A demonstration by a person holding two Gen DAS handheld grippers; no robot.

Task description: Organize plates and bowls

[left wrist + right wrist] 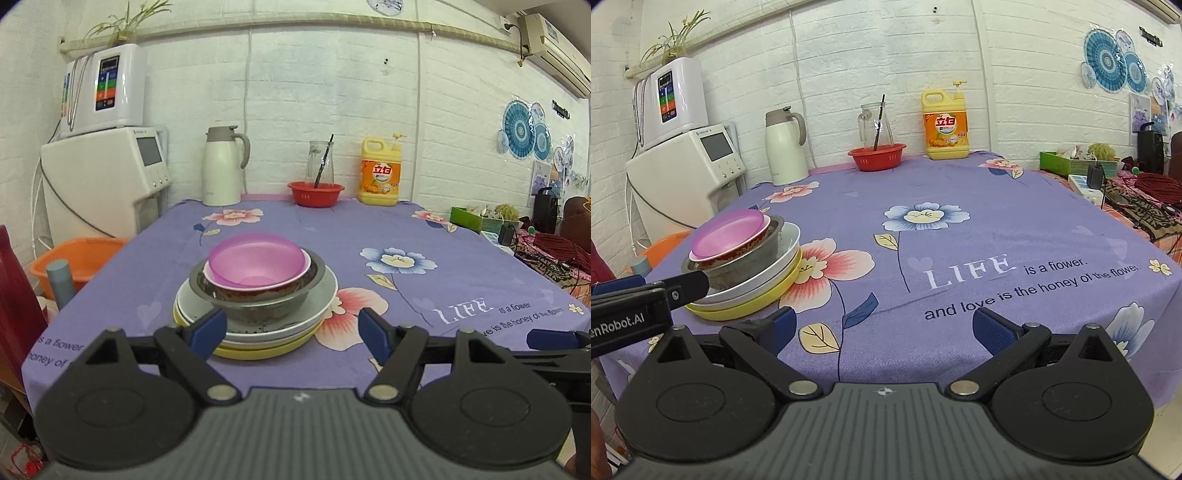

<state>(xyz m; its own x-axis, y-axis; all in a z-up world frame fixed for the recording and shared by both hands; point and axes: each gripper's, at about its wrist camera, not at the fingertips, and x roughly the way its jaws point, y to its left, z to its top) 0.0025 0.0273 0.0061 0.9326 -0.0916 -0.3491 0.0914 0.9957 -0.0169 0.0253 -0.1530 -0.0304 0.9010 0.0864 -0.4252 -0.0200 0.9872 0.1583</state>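
While the stack of dishes (pixel 255 295) sits near the left front corner of the worktop (pixel 369 229), both grippers hang just short of it with nothing in them. The left gripper (pixel 291 334) faces the stack squarely, its fingers (pixel 208 330) spread wide on either side of the plates. The right gripper (pixel 884 328) points at bare cloth beside the stack, its fingers spread as well. A pink bowl (pixel 258 264) nests in a red-patterned bowl (pixel 255 290), which nests in a steel bowl (pixel 258 306), all resting on a grey plate (pixel 317 302), a white plate beneath it, and a yellow plate (pixel 258 352). The bowls look off-centre on the plates, towards the left. Lifting from one side could likely tip them, and the steel bowl may slide off the smooth plate.
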